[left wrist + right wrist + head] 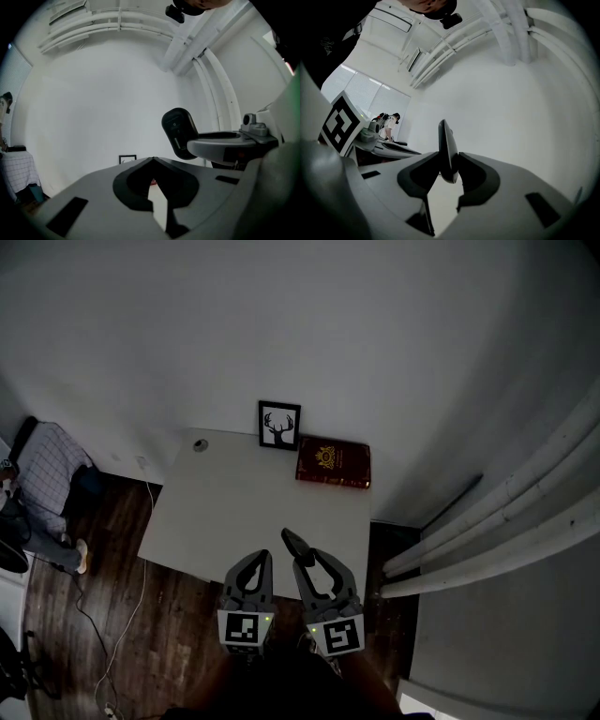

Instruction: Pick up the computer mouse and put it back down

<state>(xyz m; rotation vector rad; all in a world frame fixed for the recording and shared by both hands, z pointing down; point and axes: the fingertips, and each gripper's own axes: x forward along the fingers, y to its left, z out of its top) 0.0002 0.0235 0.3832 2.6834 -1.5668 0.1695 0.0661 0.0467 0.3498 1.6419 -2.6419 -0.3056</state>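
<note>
closest, the right claw [307, 563] pinches the computer mouse [447, 152] by its sides, standing on edge, above the white surface [234, 507], probably ready to go down again. left claw [255, 563] is closed, empty, kept aside.

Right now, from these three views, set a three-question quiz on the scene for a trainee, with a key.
1. True or false: the left tool is shut with nothing between its jaws.
2. What does the right tool grip? A) a pen B) the computer mouse C) a cup
3. Fill in: in the head view, the red book lies to the ____ of the framed picture on the table.
Key: 1 true; 2 B; 3 right.
</note>
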